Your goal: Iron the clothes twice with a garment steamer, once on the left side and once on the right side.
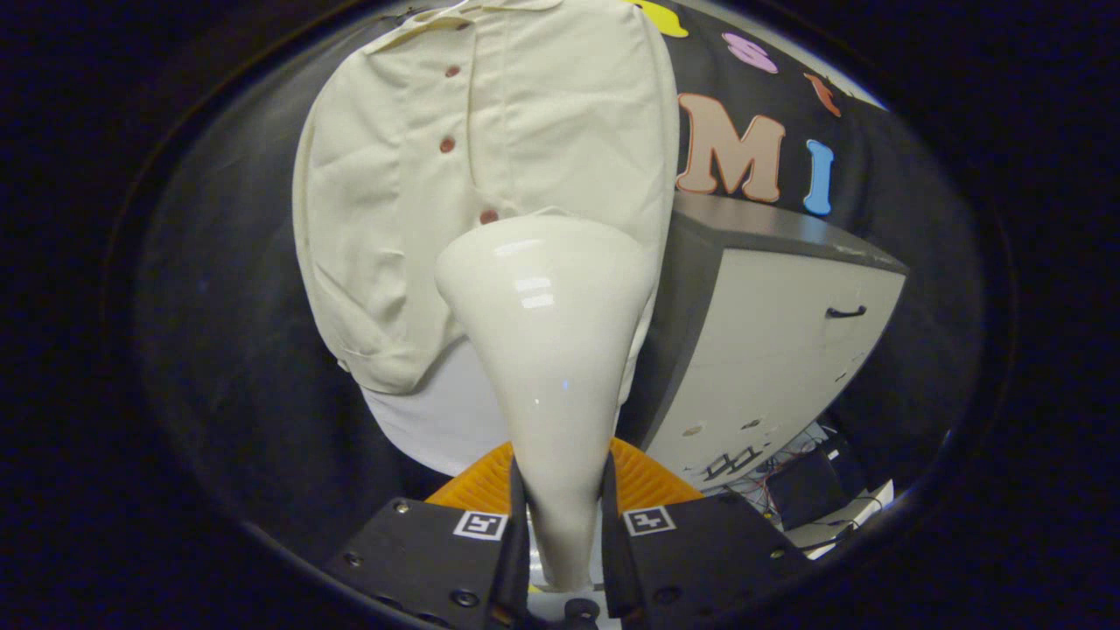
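Cream-glossy, the garment steamer stands clamped by its narrow neck between both fingers of the gripper, its long axis running straight ahead — wide head up against the hanging shirt near the button line.

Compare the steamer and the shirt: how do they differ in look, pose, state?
The steamer is smooth, glossy and rigid; the shirt is matte, creased cloth with dark buttons. The steamer is clamped between the fingers of the gripper, narrow handle below, wide head flaring toward the fabric; the shirt hangs free against the dark wall. The steamer covers part of the shirt's lower front, right of the button line. Both are cream-white.
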